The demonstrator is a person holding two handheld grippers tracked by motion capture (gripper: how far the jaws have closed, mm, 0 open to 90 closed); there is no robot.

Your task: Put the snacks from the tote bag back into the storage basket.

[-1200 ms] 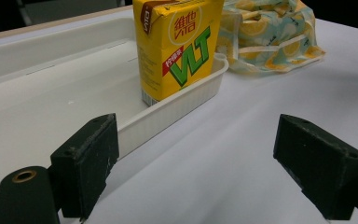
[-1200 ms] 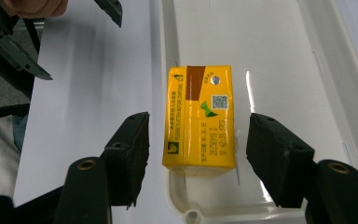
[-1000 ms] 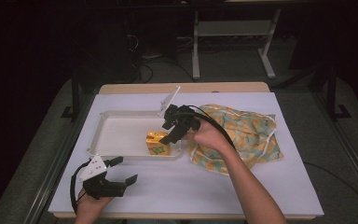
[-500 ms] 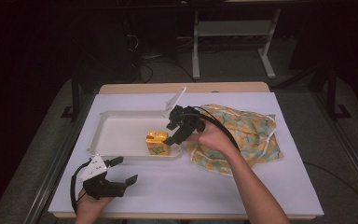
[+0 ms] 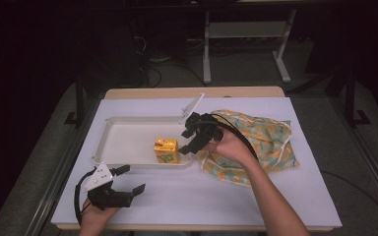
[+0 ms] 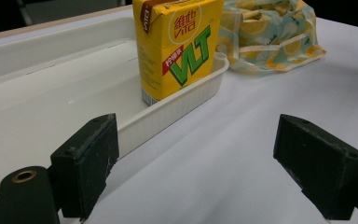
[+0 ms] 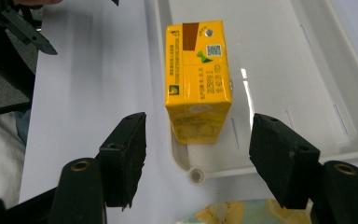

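Opening its jaws, the right gripper (image 5: 189, 140) hovers clear above the yellow carton (image 5: 167, 150) standing in the white tray (image 5: 123, 140); left gripper (image 5: 123, 183) rests wide open, empty.

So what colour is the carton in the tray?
Yellow carton with green lettering, clearest in the left gripper view.

The drink carton (image 7: 198, 81) looks like coated paperboard, yellow with a slight sheen and smooth printed faces. The tray (image 5: 123, 142) reads as white moulded plastic, smooth and semi-glossy, catching a streak of light on its floor. The bag (image 5: 261, 142) is soft printed cloth, matt and creased. The table cover (image 5: 202, 196) looks like matt white paper or sheet, over a wooden tabletop edge (image 5: 192, 92). Both grippers' jaw pads are matt black, faintly rough plastic
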